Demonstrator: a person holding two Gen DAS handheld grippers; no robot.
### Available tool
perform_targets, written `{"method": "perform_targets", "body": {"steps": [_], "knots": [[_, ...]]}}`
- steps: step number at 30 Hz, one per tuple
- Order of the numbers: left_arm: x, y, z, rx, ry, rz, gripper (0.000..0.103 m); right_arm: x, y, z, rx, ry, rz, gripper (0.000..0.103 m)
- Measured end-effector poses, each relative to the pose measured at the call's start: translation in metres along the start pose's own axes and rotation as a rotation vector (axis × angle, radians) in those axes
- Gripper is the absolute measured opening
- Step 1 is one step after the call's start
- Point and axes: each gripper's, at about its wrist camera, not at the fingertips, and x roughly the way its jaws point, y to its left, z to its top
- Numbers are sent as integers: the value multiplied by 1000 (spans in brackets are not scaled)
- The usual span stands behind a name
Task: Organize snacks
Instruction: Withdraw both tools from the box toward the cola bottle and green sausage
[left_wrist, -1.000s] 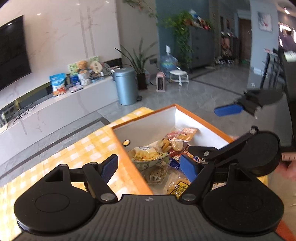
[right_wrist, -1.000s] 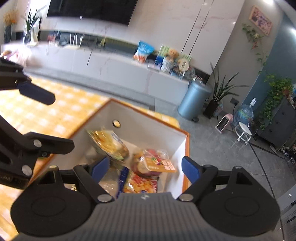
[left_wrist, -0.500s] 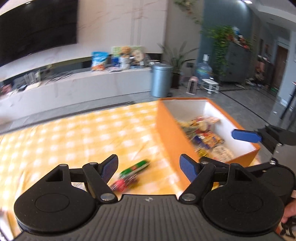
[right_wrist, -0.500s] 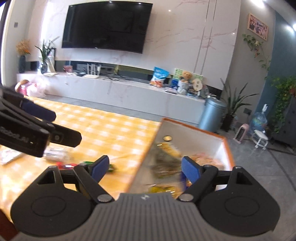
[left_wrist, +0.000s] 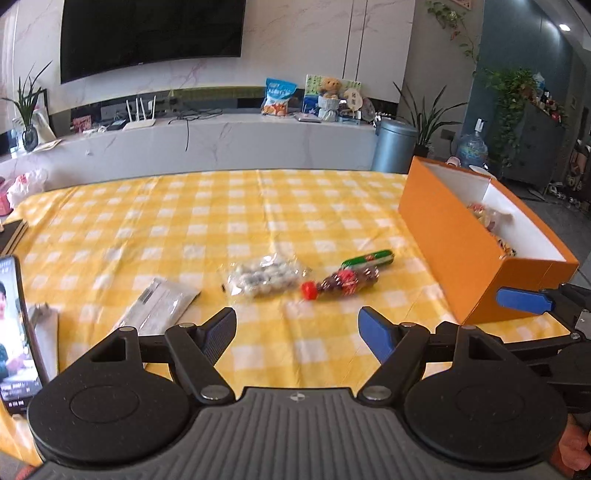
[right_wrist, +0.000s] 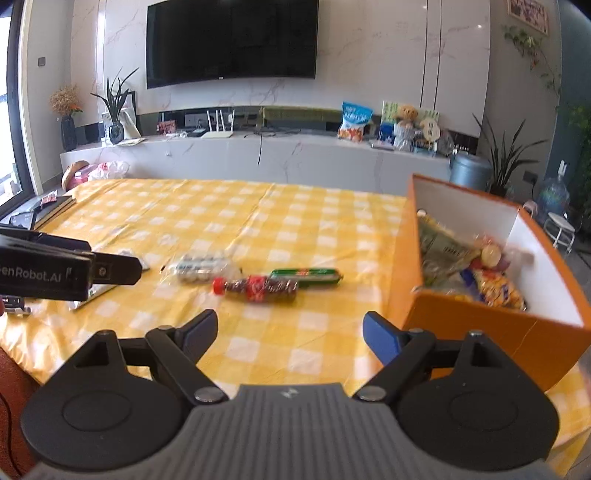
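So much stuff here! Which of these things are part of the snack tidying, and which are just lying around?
Part of the job:
- orange box, already holding snack packets
- clear bag of pale round sweets
- red-capped bottle
- green stick-shaped packet
- left gripper and right gripper, both open and empty

Just lying about:
- phone
- silvery flat packet
- notebook
- bin

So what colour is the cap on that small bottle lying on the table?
Red; the bottle cap shows best in the right wrist view.
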Motion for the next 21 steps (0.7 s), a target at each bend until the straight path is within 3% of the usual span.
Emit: {"method": "perform_targets", "body": {"steps": [12, 21], "knots": [[19, 5, -16, 12, 51, -21, 86, 35, 10, -14, -34, 80, 10, 81], [50, -3, -4, 82, 63, -49, 81, 68, 7, -6, -85, 83, -16, 62]]}}
